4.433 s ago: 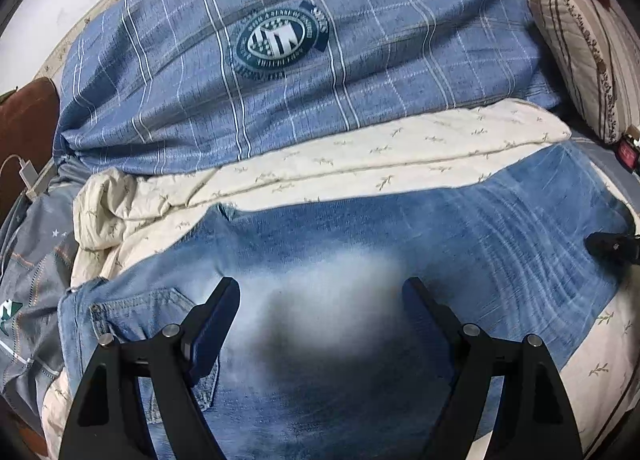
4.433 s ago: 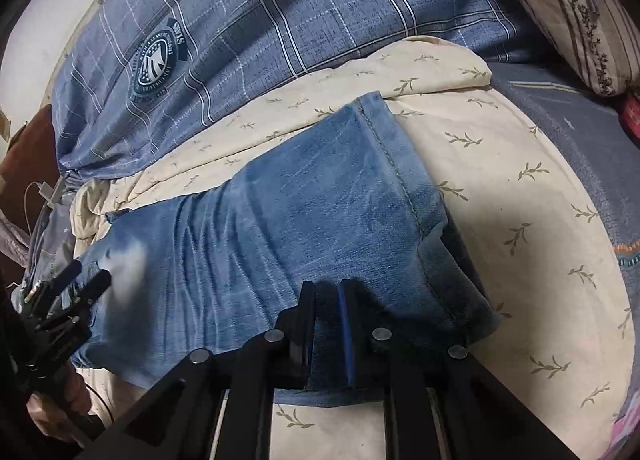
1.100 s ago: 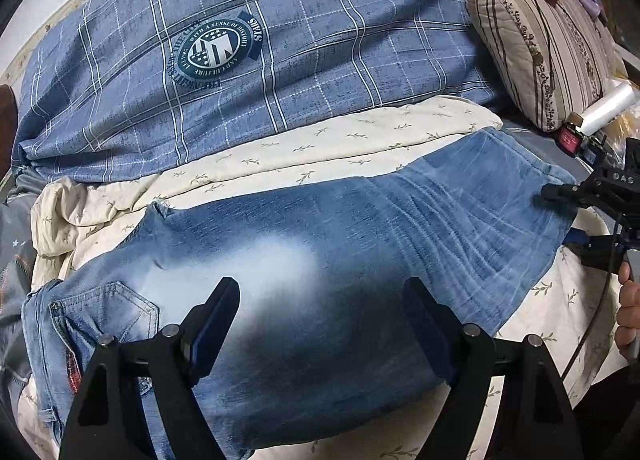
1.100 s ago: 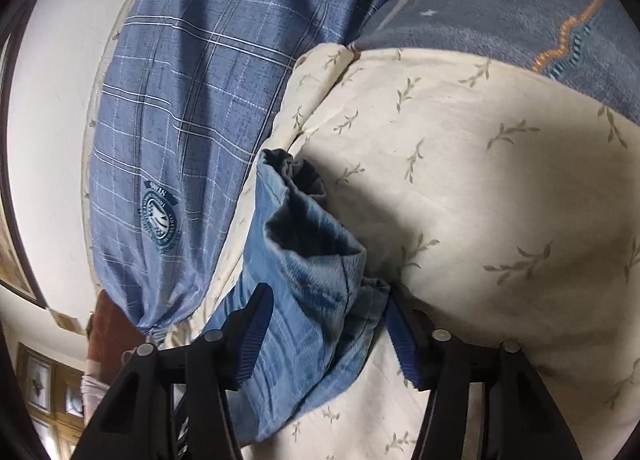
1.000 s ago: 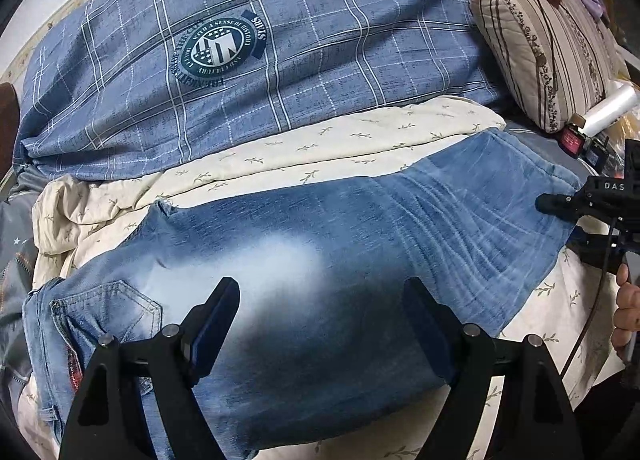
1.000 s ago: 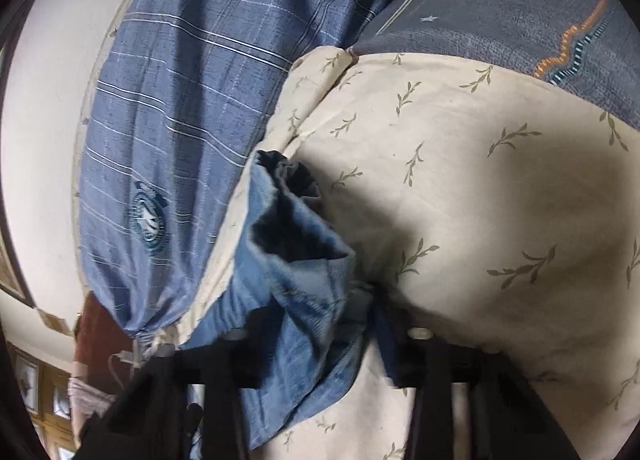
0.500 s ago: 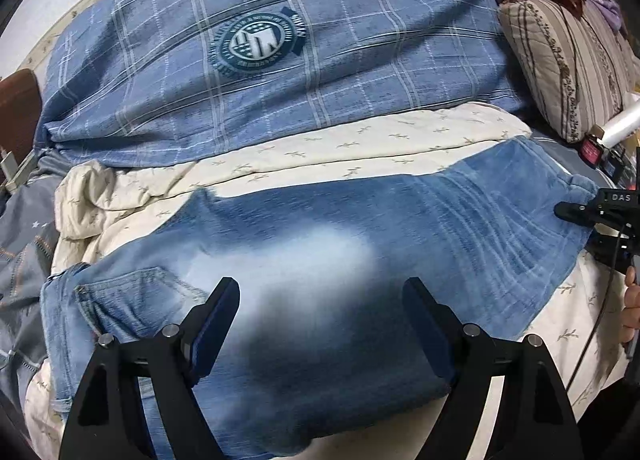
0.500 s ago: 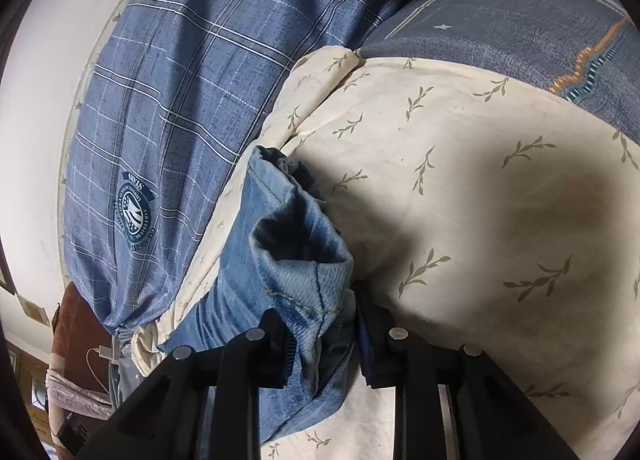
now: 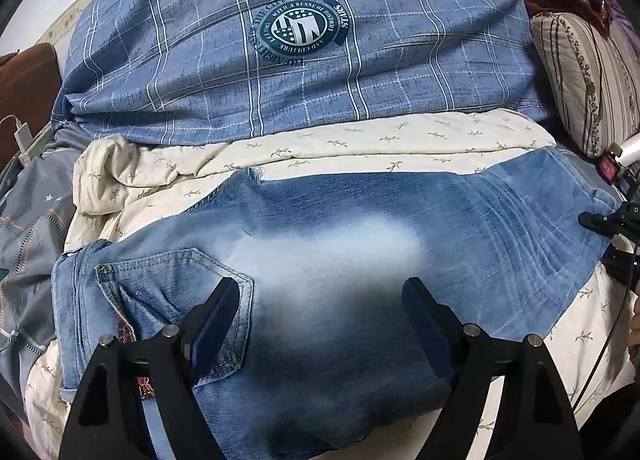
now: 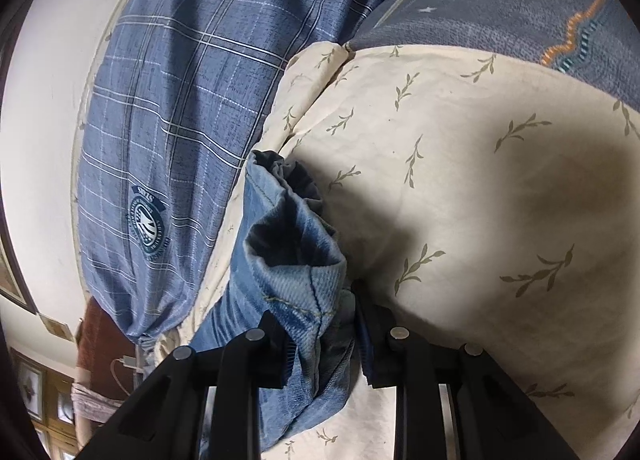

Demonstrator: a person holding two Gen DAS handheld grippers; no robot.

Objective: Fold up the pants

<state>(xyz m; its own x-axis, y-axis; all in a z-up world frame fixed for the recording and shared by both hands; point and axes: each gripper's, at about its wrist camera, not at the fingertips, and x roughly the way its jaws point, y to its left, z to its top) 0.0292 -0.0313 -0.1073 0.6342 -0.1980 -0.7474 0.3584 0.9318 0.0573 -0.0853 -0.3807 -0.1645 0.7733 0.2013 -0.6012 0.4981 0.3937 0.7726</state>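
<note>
Faded blue jeans (image 9: 360, 244) lie flat across a cream leaf-print sheet (image 9: 400, 136), waist and back pocket (image 9: 168, 280) at the left, leg ends at the right. My left gripper (image 9: 320, 316) hovers open just over the seat area, its left finger (image 9: 216, 316) by the pocket's edge, nothing between the pads. In the right wrist view, my right gripper (image 10: 320, 344) is shut on the bunched leg hems (image 10: 296, 248), which stand up slightly off the sheet (image 10: 480, 180). The right gripper (image 9: 608, 220) also shows at the jeans' right end in the left wrist view.
A blue plaid duvet (image 9: 320, 60) with a round crest lies behind the jeans. A striped pillow (image 9: 588, 80) sits at the back right, a grey blanket (image 9: 28, 240) and a white charger (image 9: 24, 136) at the left. A person's hand (image 9: 634, 340) shows at the right edge.
The right gripper's jaws, wide around the leg hems a second ago, have closed on them. The left gripper has slid toward the waist end; the pocket now sits by its left finger.
</note>
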